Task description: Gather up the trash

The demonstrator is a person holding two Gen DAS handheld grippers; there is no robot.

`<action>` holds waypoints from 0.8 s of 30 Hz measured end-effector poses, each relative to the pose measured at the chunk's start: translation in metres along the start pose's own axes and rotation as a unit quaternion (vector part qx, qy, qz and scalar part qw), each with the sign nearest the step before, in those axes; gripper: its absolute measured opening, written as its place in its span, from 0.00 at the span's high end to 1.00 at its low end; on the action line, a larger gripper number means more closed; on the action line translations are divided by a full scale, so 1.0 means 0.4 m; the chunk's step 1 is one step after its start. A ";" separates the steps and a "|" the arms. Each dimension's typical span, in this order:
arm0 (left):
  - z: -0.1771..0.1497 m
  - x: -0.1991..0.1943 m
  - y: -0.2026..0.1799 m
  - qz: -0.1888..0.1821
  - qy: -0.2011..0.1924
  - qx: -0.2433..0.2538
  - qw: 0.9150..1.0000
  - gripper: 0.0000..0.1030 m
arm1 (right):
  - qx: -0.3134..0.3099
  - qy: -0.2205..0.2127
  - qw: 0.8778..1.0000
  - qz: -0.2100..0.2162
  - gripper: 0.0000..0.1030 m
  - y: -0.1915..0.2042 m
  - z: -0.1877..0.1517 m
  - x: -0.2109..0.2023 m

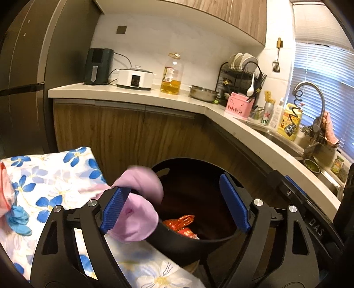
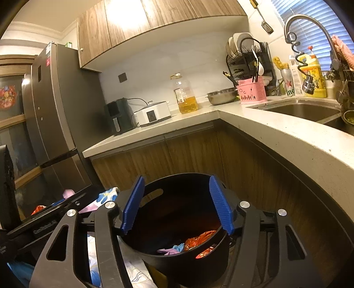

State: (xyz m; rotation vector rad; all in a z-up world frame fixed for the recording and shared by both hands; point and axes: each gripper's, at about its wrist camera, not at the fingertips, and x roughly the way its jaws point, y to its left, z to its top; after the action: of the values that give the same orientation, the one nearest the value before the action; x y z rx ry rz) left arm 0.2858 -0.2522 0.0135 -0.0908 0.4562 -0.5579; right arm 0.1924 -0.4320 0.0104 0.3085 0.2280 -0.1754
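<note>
From my end the bin (image 2: 177, 261) is plain black, with shiny red-orange wrappers (image 2: 200, 240) and a pink-and-blue scrap (image 2: 171, 249) inside. The cloth (image 1: 55, 177) is white with blue flowers, and that blurry wad (image 1: 139, 212) is pale pink. My finger pads (image 2: 221, 210) are bright blue.

Wood cabinets (image 2: 154, 20), white counter (image 2: 276, 135), grey fridge (image 2: 55, 106), blinded window (image 1: 327, 84).

The left gripper (image 1: 176, 205) hangs over the black bin (image 1: 188, 246) with its jaws spread wide. The right gripper (image 2: 177, 205) hovers above the same bin, likewise parted and empty.
</note>
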 end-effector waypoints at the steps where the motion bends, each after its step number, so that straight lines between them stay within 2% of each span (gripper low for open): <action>1: -0.006 -0.018 0.008 0.003 -0.005 -0.004 1.000 0.20 | -0.002 -0.002 1.000 0.000 0.39 0.004 -0.002 -0.006; 4: -0.026 -0.064 0.027 0.019 -0.015 -0.013 1.000 0.18 | -0.012 -0.004 1.000 0.003 0.38 0.023 -0.011 -0.025; 12: -0.079 -0.186 0.085 0.098 -0.039 -0.025 0.994 0.15 | -0.044 -0.014 0.999 0.008 0.34 0.086 -0.046 -0.078; 20: -0.117 -0.278 0.159 0.127 -0.041 -0.050 0.990 0.15 | -0.060 -0.014 0.998 0.020 0.34 0.149 -0.080 -0.120; 24: -0.145 -0.278 0.172 0.136 -0.036 -0.041 0.989 0.15 | -0.059 -0.018 0.998 0.024 0.34 0.170 -0.088 -0.140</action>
State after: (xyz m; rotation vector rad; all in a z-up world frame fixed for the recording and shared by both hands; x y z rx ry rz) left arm 0.2104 -0.1329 -0.0088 -0.1242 0.4131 -0.2671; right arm 0.1458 -0.3494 0.0105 0.1928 0.1934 -0.1193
